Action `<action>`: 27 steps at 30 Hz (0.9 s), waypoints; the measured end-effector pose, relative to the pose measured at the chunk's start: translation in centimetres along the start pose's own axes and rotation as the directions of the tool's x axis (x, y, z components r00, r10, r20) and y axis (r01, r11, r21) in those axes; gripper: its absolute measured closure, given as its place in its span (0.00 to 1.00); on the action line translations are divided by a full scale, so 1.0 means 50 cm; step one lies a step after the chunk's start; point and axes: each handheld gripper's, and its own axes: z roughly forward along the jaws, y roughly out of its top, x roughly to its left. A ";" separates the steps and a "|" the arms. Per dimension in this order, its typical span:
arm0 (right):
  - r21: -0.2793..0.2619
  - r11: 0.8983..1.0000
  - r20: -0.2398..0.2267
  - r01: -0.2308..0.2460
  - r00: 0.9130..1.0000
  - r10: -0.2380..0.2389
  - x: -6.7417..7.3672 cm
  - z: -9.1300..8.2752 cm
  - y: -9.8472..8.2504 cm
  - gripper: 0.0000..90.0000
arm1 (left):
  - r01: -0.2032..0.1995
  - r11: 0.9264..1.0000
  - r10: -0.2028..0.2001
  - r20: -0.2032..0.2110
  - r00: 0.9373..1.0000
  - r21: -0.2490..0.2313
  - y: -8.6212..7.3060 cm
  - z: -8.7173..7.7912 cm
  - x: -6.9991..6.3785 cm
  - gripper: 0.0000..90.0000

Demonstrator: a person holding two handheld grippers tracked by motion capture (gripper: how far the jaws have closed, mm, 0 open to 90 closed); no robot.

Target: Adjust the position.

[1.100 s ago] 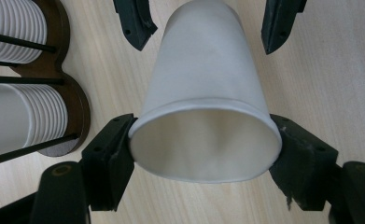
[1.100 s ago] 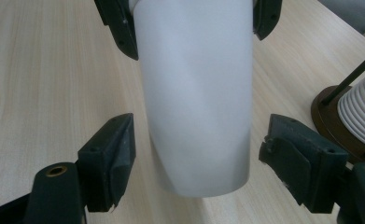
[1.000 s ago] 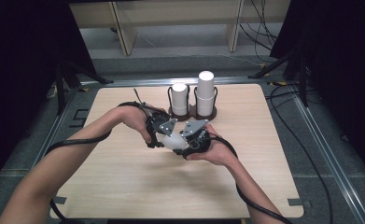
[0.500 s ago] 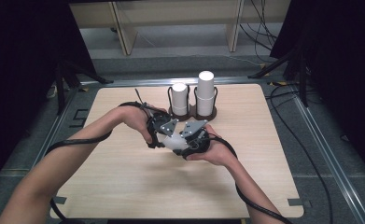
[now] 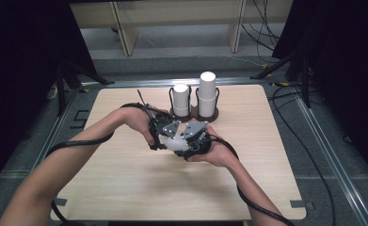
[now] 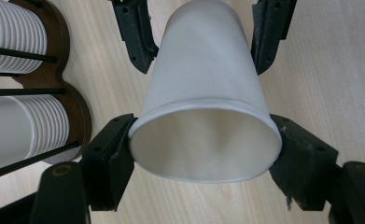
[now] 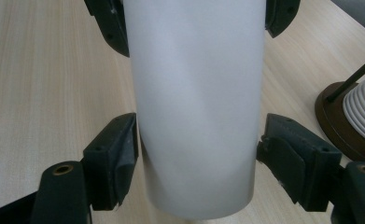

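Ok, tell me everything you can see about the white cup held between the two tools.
The white cup looks like plain paper, smooth, tapered, with a rolled rim around its open mouth. It lies roughly level above the table, in front of the brown cup rack. The left tool is shut on its rim end, both pads pressing. The right tool straddles its narrower end; its jaws have just been closing, the left pad touching, a slim gap showing at the right pad.
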 end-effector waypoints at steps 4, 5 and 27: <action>0.001 1.000 -0.002 -0.011 1.000 0.011 0.002 0.002 -0.001 0.33 | 0.027 1.000 -0.027 0.004 1.000 -0.014 -0.001 0.003 -0.004 0.31; 0.002 1.000 0.000 -0.017 1.000 0.017 0.003 0.003 -0.001 0.33 | 0.027 1.000 -0.026 0.008 1.000 -0.014 -0.001 0.002 -0.004 0.31; -0.016 1.000 0.012 0.017 1.000 -0.017 0.008 0.007 -0.009 0.38 | 0.051 0.998 -0.051 0.015 0.999 -0.034 0.001 -0.001 -0.005 0.18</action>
